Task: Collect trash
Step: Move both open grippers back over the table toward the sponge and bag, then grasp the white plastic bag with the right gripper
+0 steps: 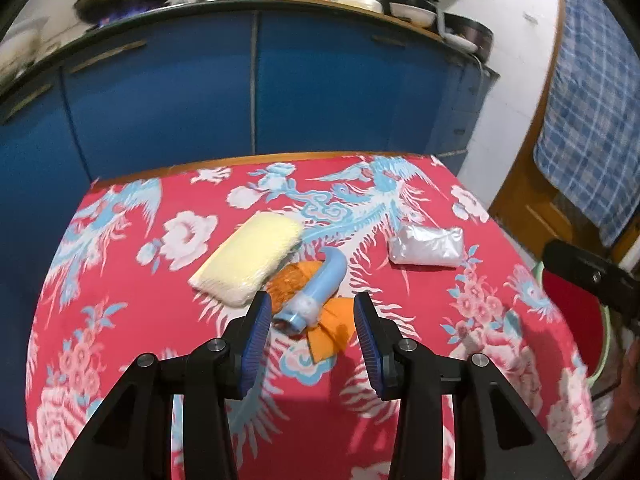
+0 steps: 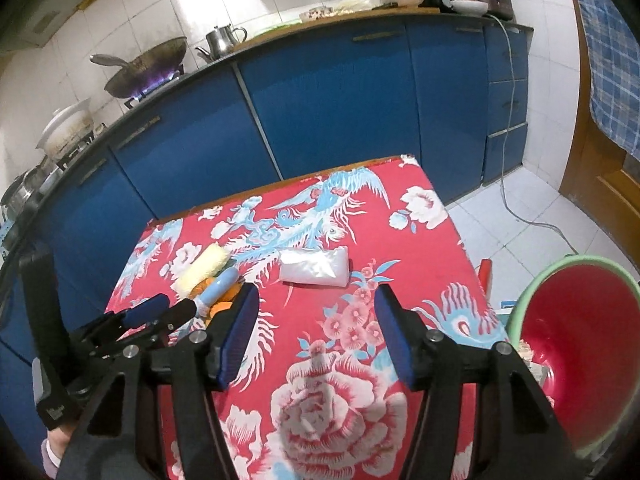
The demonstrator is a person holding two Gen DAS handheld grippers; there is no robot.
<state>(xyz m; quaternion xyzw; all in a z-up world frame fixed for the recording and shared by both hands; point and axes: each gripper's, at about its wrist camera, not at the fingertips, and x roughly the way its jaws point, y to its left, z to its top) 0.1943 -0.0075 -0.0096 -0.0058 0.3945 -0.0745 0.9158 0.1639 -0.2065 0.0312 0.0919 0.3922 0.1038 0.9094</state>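
Note:
On the red flowered tablecloth (image 1: 140, 320) lie a pale yellow foam wrapper (image 1: 248, 258), a light blue tube (image 1: 320, 286) on orange peel and paper scraps (image 1: 332, 332), and a clear plastic bag (image 1: 426, 246). My left gripper (image 1: 310, 312) is open, its pads on either side of the tube's near end, just above it. My right gripper (image 2: 316, 300) is open and empty over the cloth, with the plastic bag (image 2: 314, 268) a little ahead of it. The left gripper (image 2: 160, 312) shows at the left of the right wrist view by the tube (image 2: 220, 286).
A red basin with a green rim (image 2: 580, 360) stands off the table's right side, also in the left wrist view (image 1: 576, 312). Blue kitchen cabinets (image 2: 320, 100) run behind the table, with a wok over a lit burner (image 2: 148, 68). White tiled floor (image 2: 520, 248) lies to the right.

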